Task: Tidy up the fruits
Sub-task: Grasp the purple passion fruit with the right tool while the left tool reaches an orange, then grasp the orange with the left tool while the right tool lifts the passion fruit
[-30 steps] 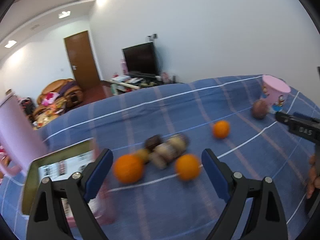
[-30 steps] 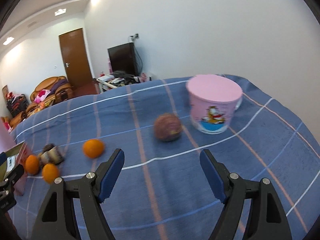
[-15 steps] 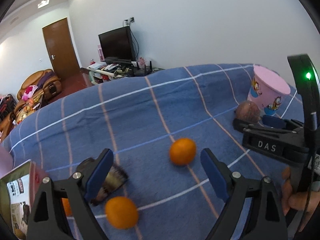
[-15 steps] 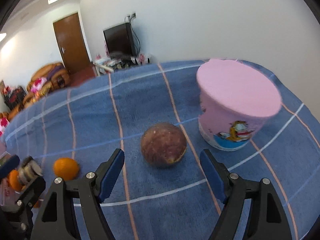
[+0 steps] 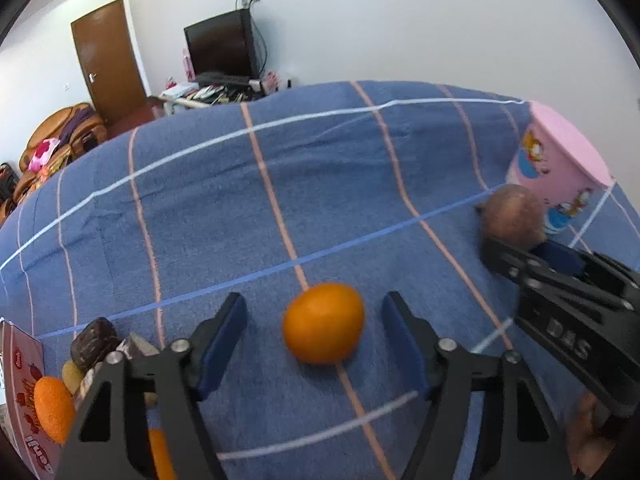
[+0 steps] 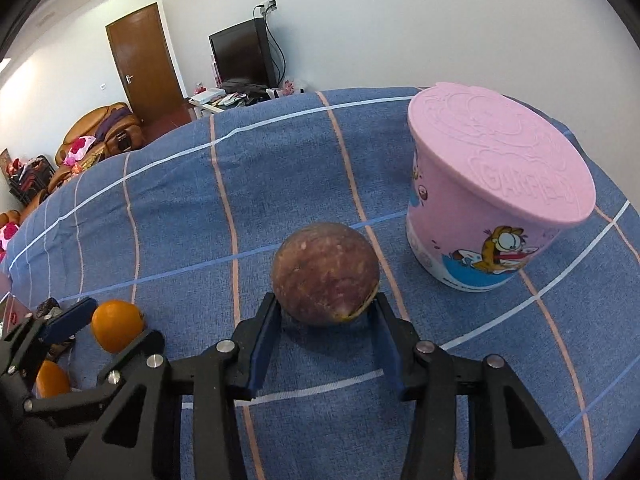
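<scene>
Both grippers are working the pickup step. The right gripper point(image 6: 325, 322), just beside the pink tub point(image 6: 492, 200), is closing its jaws onto the brown fruit point(image 6: 326, 272) lying on the bed point(image 6: 180, 208); contact looks made, not certain. The left gripper point(image 5: 316, 336), farther from the tub, is narrowing around an orange point(image 5: 323, 322), gaps remaining. Next: finish closing, then lift.

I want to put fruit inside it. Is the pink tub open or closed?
Closed. In the right wrist view, a flat pink lid covers the whole top of the pink tub, which stands upright on the blue cloth.
</scene>
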{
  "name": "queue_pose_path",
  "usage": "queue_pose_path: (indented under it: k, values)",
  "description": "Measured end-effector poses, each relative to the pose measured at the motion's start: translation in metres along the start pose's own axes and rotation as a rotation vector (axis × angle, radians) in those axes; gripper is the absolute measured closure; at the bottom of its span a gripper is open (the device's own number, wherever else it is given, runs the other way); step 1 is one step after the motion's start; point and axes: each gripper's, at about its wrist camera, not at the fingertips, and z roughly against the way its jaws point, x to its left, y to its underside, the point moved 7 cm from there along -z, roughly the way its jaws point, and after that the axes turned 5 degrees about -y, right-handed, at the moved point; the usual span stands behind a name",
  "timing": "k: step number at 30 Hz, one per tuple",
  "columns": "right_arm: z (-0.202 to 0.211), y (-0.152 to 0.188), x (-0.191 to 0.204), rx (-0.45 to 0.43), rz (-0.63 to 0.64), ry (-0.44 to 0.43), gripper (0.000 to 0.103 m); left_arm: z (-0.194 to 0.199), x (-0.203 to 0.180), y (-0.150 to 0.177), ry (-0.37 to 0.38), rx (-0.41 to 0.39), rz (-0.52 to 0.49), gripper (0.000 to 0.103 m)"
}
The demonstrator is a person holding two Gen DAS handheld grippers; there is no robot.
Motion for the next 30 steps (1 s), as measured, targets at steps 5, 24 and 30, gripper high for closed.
queue_pose_path:
  k: [5,24,30]
  values:
    - [0.015,0.001,0.000,-0.054,0.013,0.025,0.055,0.002,-0.011,-0.004,0.005,-0.022,-0.036,0.067]
    - [0.067,-0.003,0.003,-0.267,-0.033,-0.127,0.066,0.087,0.036,0.045,0.155,-0.210,0.134,0.067]
    - [0.065,-0.003,-0.007,-0.255,-0.077,-0.099,0.028,0.092,0.042,0.050,0.130,-0.250,0.116,0.067]
